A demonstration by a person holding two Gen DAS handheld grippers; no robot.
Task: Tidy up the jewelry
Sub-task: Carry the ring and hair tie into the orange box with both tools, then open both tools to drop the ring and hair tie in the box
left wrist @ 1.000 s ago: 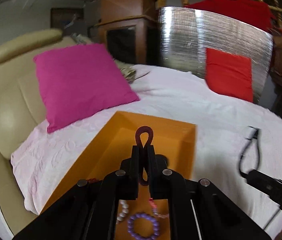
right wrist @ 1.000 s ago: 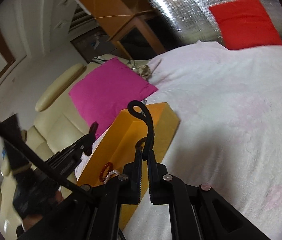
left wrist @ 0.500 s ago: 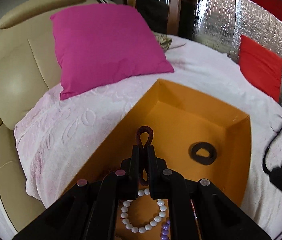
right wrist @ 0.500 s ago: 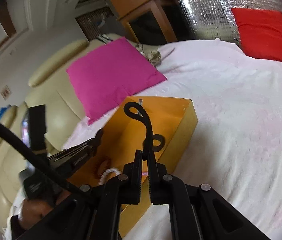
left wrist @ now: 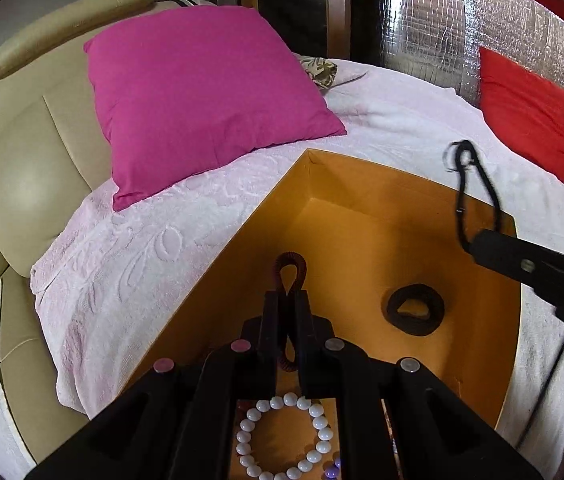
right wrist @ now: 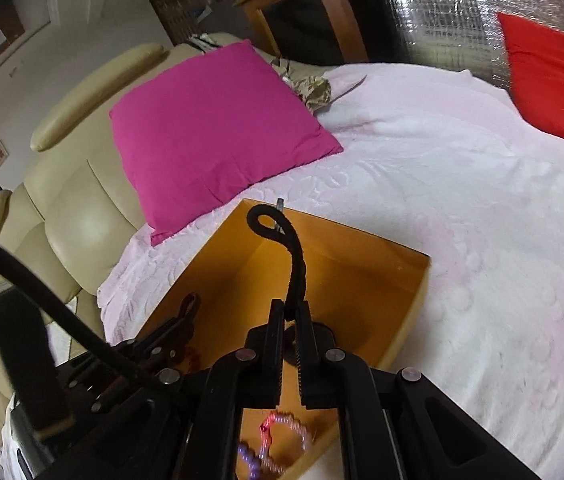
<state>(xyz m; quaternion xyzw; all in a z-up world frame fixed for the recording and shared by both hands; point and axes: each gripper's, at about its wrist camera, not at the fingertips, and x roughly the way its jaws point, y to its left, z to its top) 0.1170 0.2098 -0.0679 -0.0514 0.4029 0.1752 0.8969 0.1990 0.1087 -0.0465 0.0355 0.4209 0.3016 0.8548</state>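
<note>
An open orange box (left wrist: 346, 184) (right wrist: 414, 312) lies on the pink bedspread. My left gripper (left wrist: 287, 300) is shut on a dark maroon hair tie (left wrist: 291, 270) and holds it over the box's inside. My right gripper (right wrist: 290, 308) is shut on a black hair tie (right wrist: 296, 256), whose loop stands up over the box; it also shows in the left wrist view (left wrist: 476, 196). On the box floor lie a black scrunchie (left wrist: 416, 314), a white bead bracelet (left wrist: 282, 440) and purple and pink bead bracelets (right wrist: 266, 444).
A magenta pillow (left wrist: 202, 96) leans on the cream headboard (left wrist: 14, 152) behind the box. A red cushion (left wrist: 522, 112) stands against a silver foil panel at the right. A wooden cabinet (left wrist: 294, 4) is at the back. A black cable (right wrist: 62, 316) crosses the right wrist view.
Both grippers have moved in over the orange box, still holding their hair ties. The box now fills more of both views, and the black scrunchie and white bracelet show.
</note>
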